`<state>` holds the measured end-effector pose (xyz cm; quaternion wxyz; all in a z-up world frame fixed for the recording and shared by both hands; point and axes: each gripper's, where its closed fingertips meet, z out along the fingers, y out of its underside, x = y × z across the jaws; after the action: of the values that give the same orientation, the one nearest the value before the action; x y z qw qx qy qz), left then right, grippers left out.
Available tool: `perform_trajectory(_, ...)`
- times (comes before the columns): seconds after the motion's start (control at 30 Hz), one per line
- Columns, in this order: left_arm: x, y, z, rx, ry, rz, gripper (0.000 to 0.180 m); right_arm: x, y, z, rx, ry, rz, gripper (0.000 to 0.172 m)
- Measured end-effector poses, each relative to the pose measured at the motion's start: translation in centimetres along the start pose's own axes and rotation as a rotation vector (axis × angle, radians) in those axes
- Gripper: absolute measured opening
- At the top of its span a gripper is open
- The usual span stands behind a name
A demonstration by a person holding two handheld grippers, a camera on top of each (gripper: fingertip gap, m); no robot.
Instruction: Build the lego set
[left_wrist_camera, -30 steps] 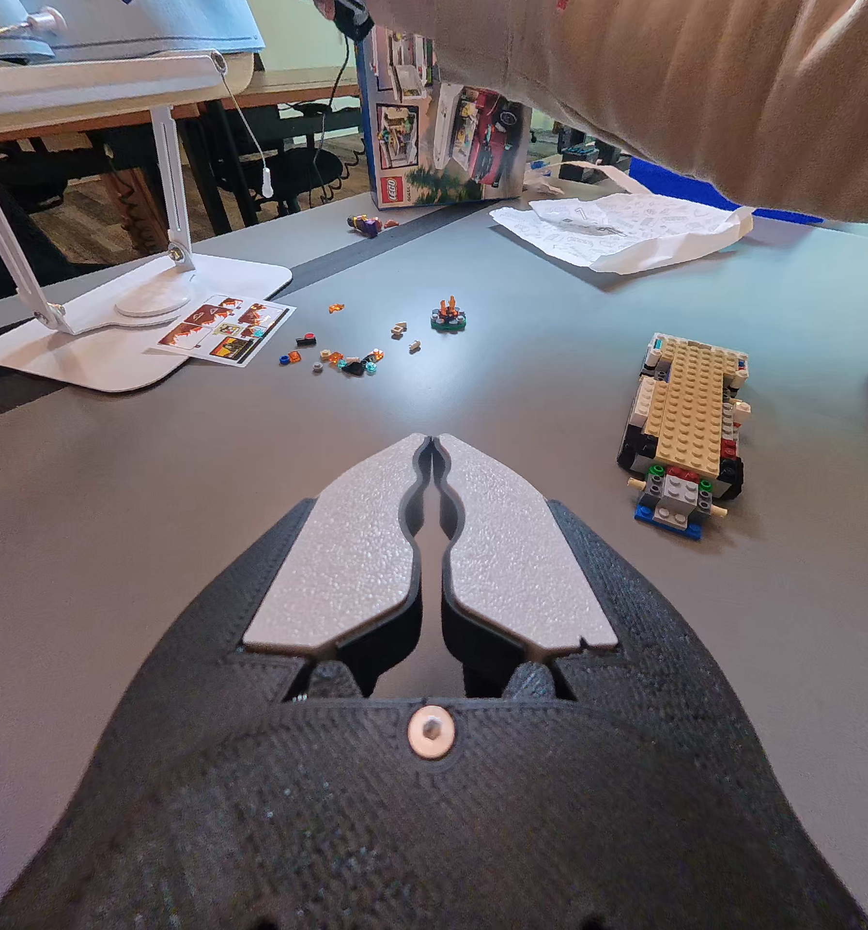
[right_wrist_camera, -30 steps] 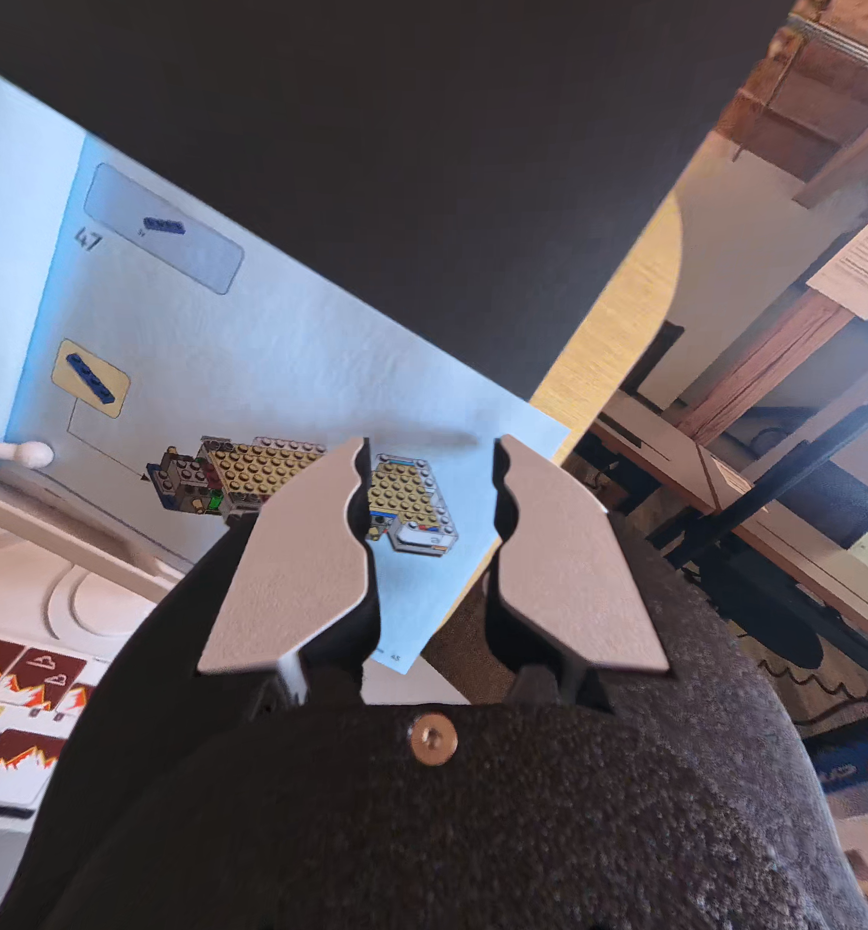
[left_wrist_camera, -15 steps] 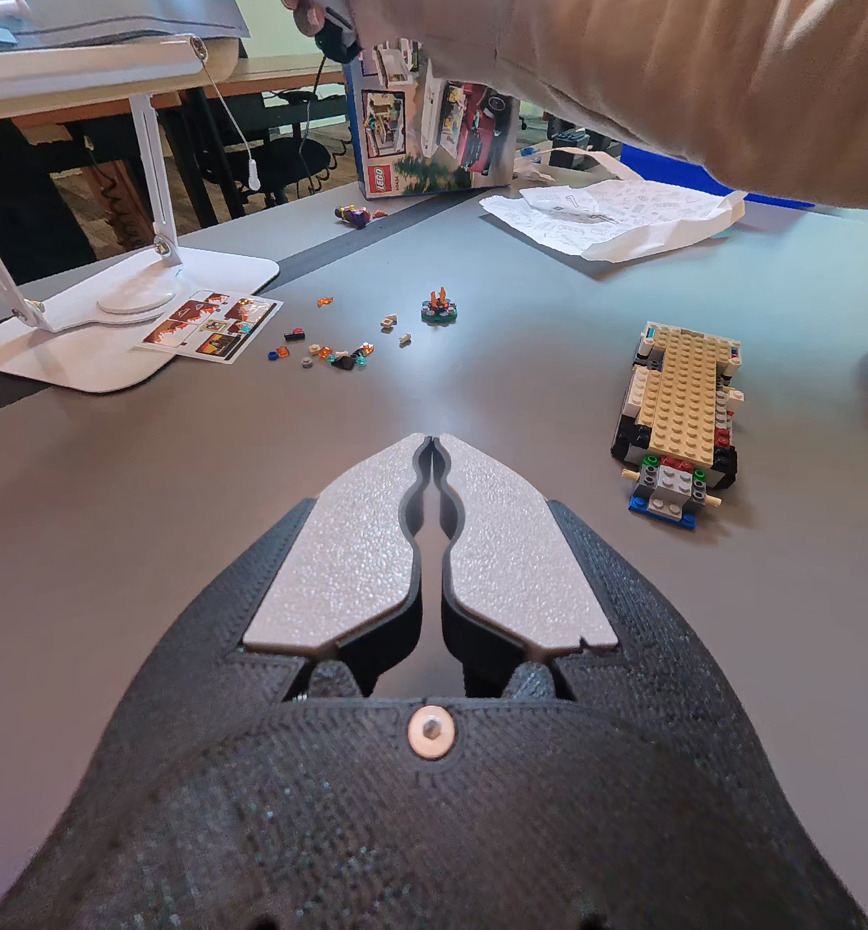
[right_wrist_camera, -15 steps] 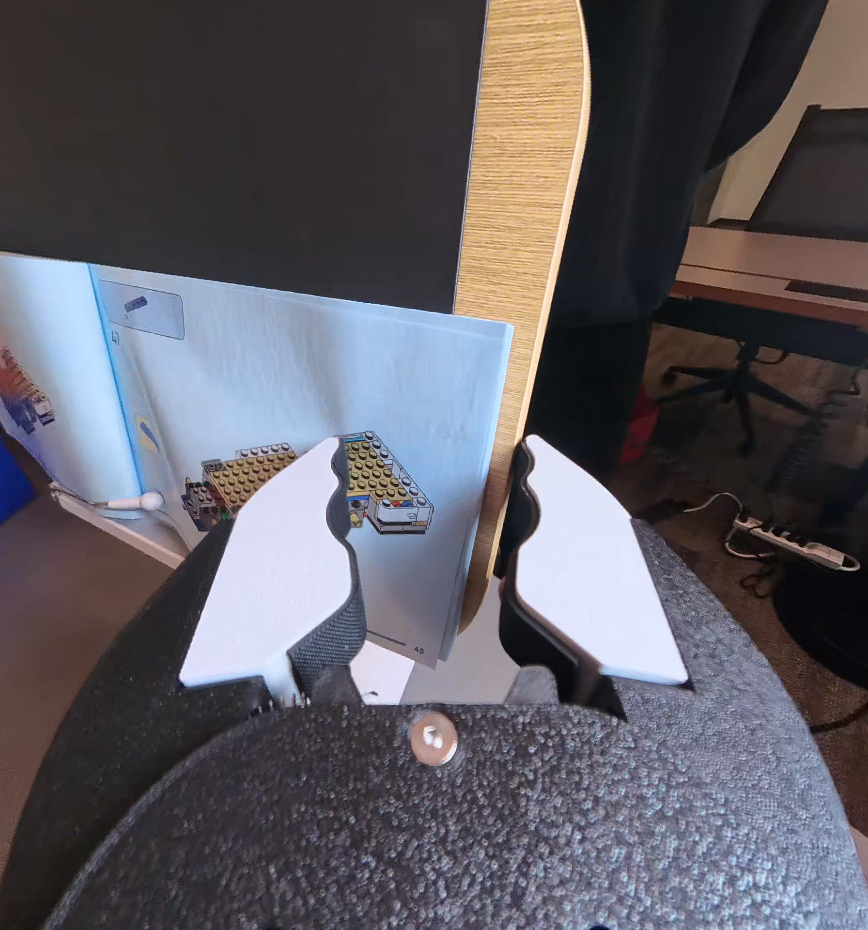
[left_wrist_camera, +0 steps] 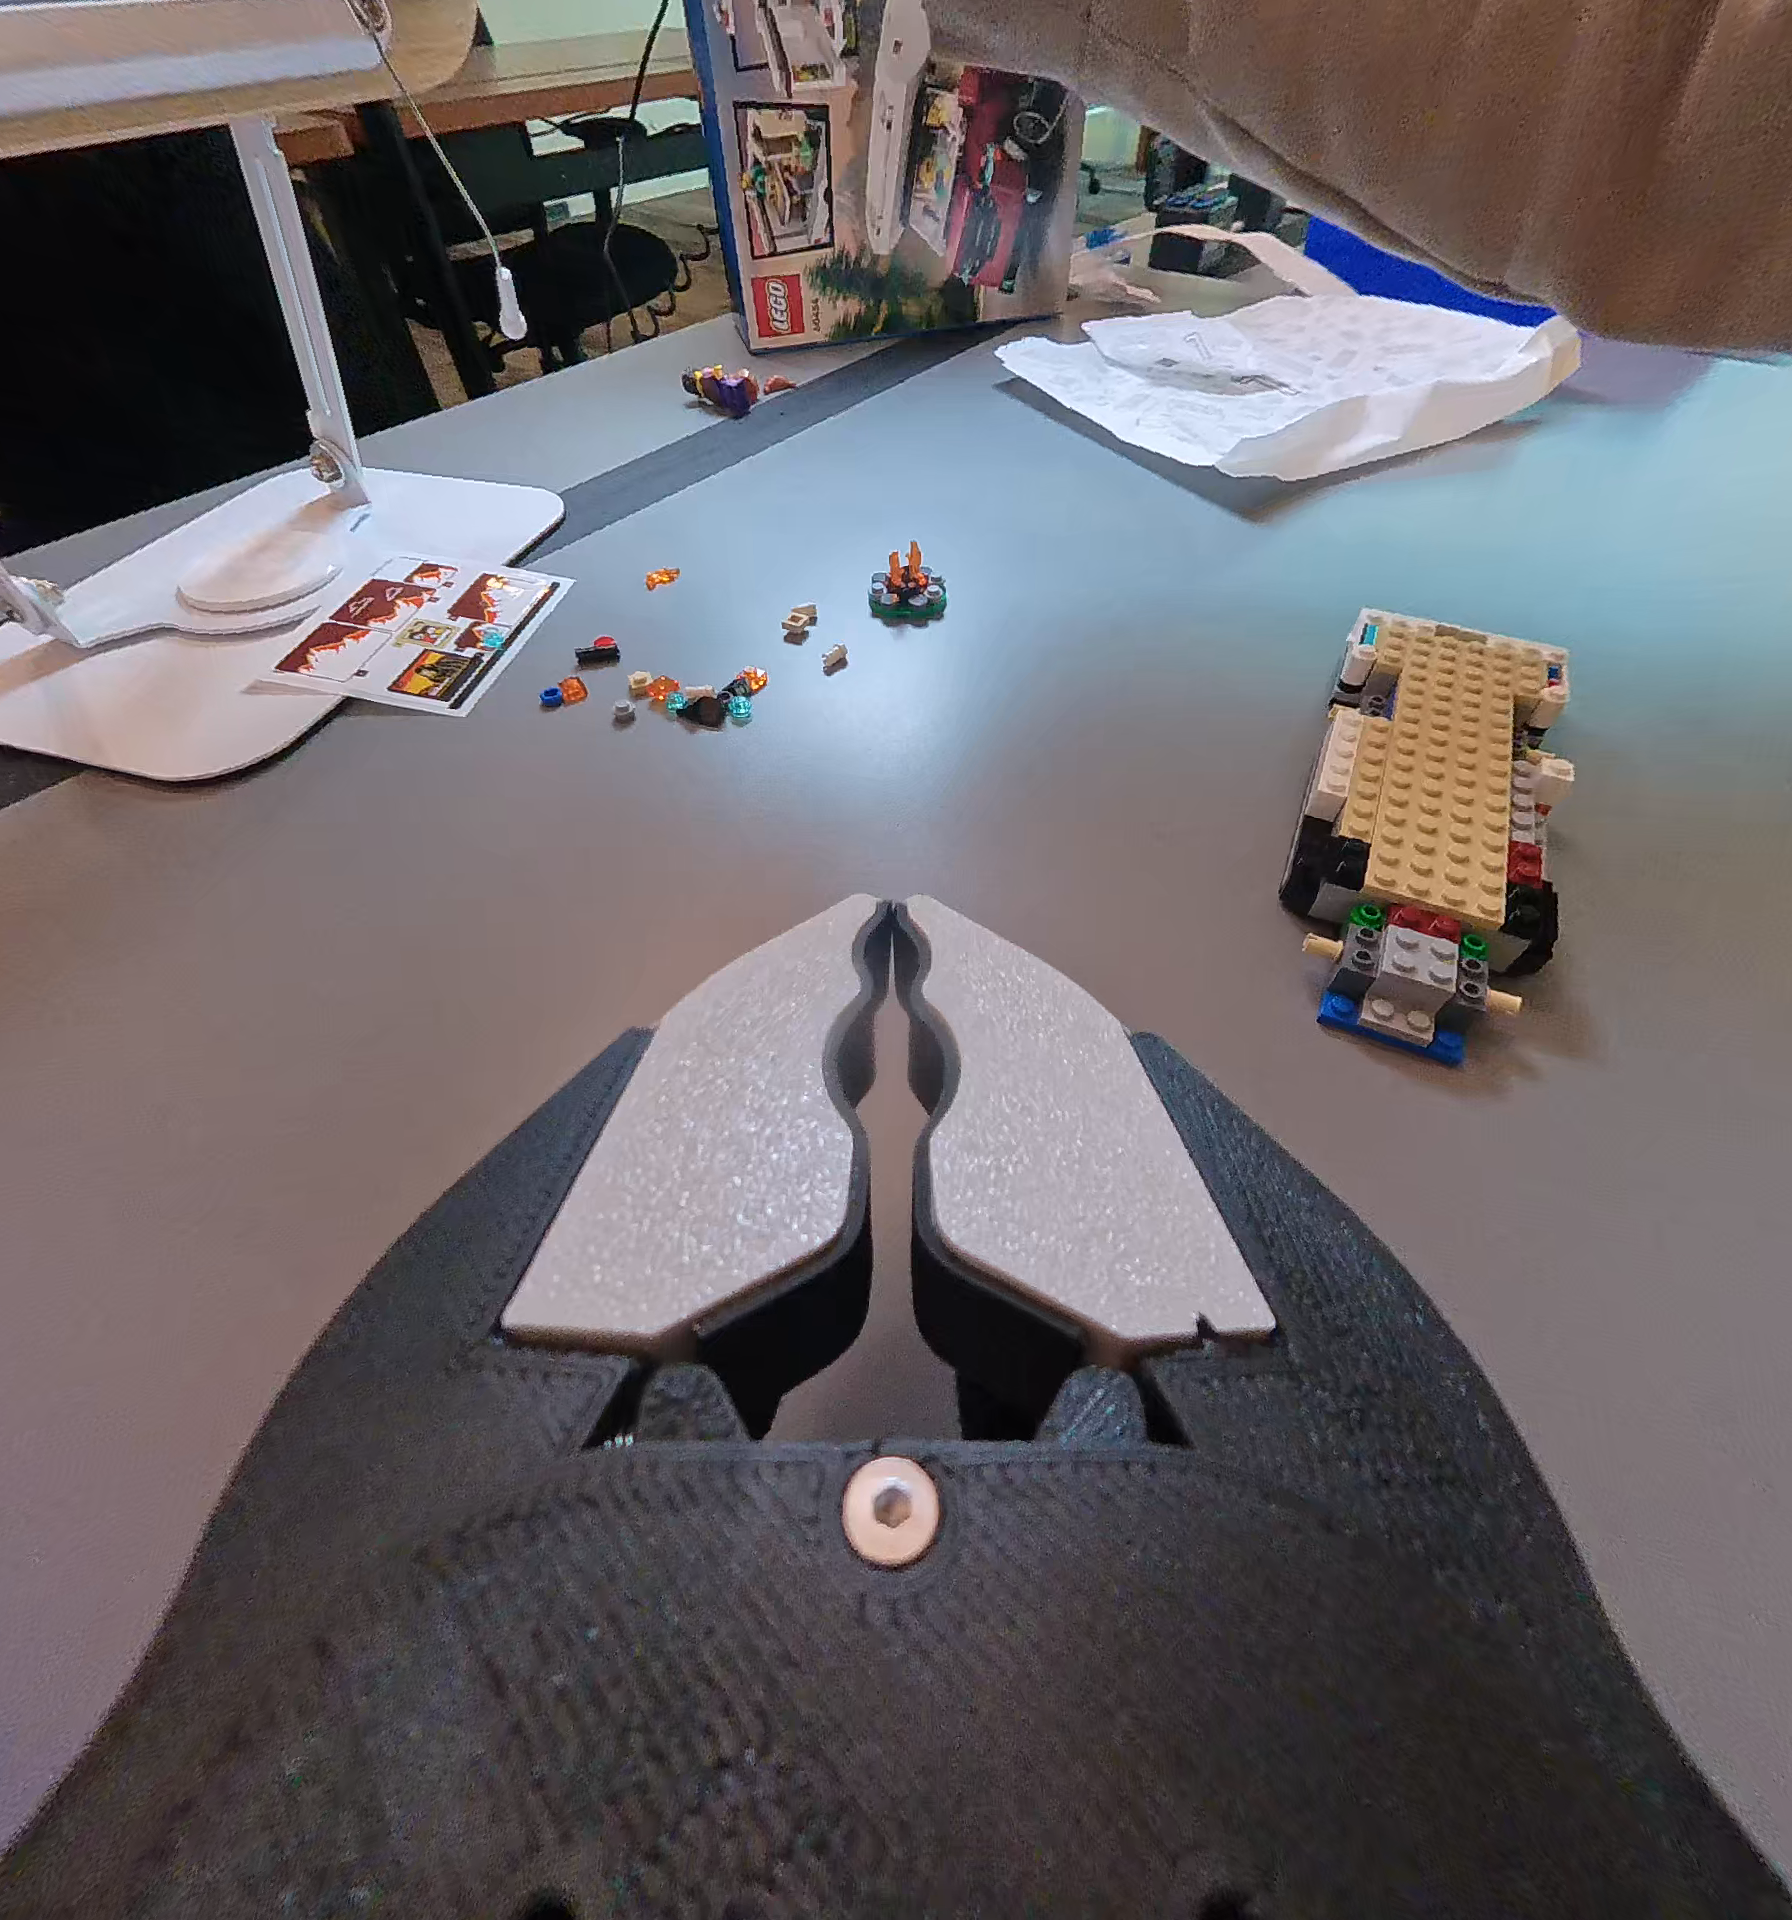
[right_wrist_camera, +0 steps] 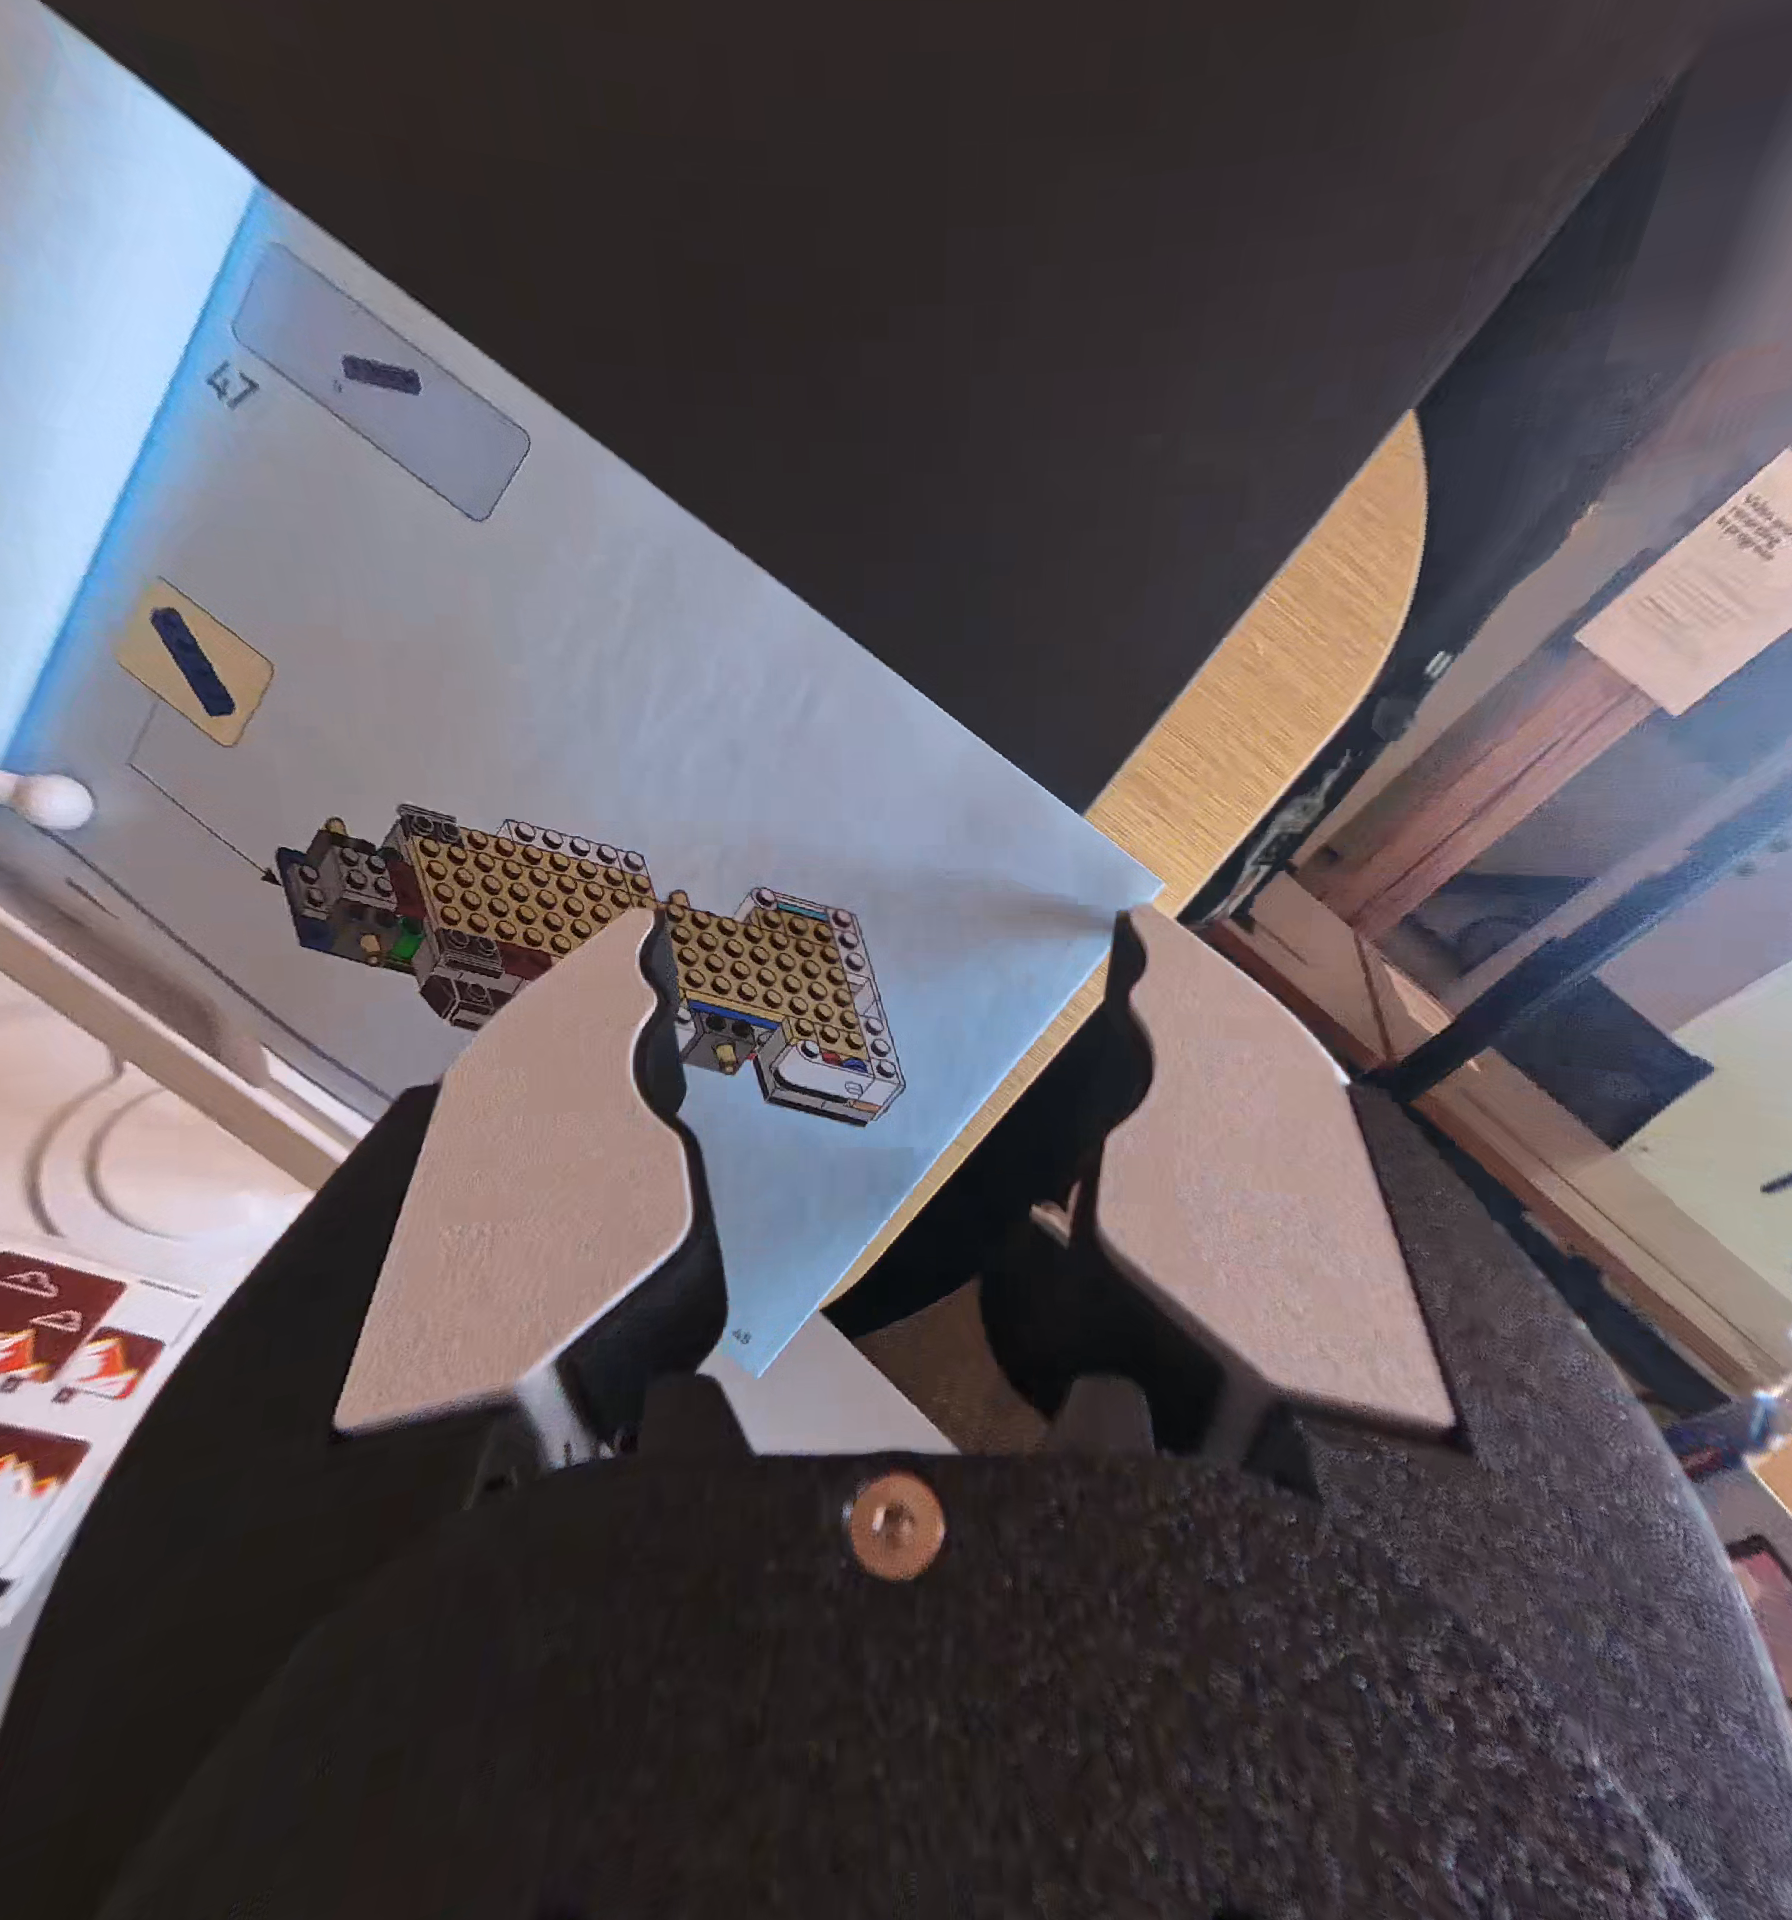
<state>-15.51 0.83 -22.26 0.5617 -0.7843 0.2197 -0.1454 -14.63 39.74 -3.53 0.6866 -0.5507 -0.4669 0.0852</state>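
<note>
On the grey table (left_wrist_camera: 248, 1039), going left to right: one white stand (left_wrist_camera: 248, 644) with a flat base; one sticker sheet (left_wrist_camera: 424, 634) lying partly on that base; a scatter of about a dozen tiny loose brick pieces (left_wrist_camera: 684, 691) in orange, blue, black, teal and tan; one small round campfire build (left_wrist_camera: 907, 594); one toy figure (left_wrist_camera: 726, 387) lying beside one upright printed cardboard box (left_wrist_camera: 892, 177); one crumpled white paper bag (left_wrist_camera: 1287, 379); and one brick vehicle build (left_wrist_camera: 1432, 821) with a tan studded top. What the box and bag contain cannot be seen. A beige sleeve (left_wrist_camera: 1443, 145) crosses the top right.

The left gripper (left_wrist_camera: 892, 909) hangs low over bare table, clenched with its tips meeting on nothing, well apart from the loose pieces and the vehicle build.

The right gripper (right_wrist_camera: 887, 935) is spread wide and grasps nothing. One open instruction booklet (right_wrist_camera: 559, 675) rests on the stand's ledge, and its lower right corner shows between the fingers (right_wrist_camera: 559, 1143) without either touching it. The sticker sheet appears at the lower left there, and one wooden board edge (right_wrist_camera: 1276, 675) lies behind the page.
</note>
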Motion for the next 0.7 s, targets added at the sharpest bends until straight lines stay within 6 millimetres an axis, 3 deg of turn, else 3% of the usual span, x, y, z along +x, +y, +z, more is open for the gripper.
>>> perform_trajectory(0.07, -0.1, 0.1, 0.0, -0.006, -0.011, 0.013, 0.000, -0.1, 0.2, 0.7, -0.001, 0.020, -0.010, 0.081)
perform_trajectory(0.27, 0.0, 0.2, 0.1, -0.012, -0.009, 0.020, 0.000, -0.5, 0.1, 0.8, 0.011, 0.004, 0.019, 0.060)
perform_trajectory(0.4, -0.1, 0.1, 0.0, -0.006, -0.010, 0.020, 0.000, -0.9, -0.1, 0.2, 0.012, -0.043, 0.044, 0.024)
perform_trajectory(0.5, -0.4, -0.4, -0.2, 0.016, -0.027, 0.016, 0.000, -1.3, -0.9, -1.5, 0.054, -0.073, 0.054, 0.015)
perform_trajectory(0.6, -1.5, -1.8, -0.3, 0.044, -0.075, 0.018, 0.003, -2.9, -1.8, -4.1, 0.111, -0.184, 0.082, 0.008)
perform_trajectory(0.7, -4.3, -5.9, 0.8, 0.037, -0.171, 0.132, 0.011, -4.1, -2.3, -5.7, 0.125, -0.250, 0.088, 0.007)
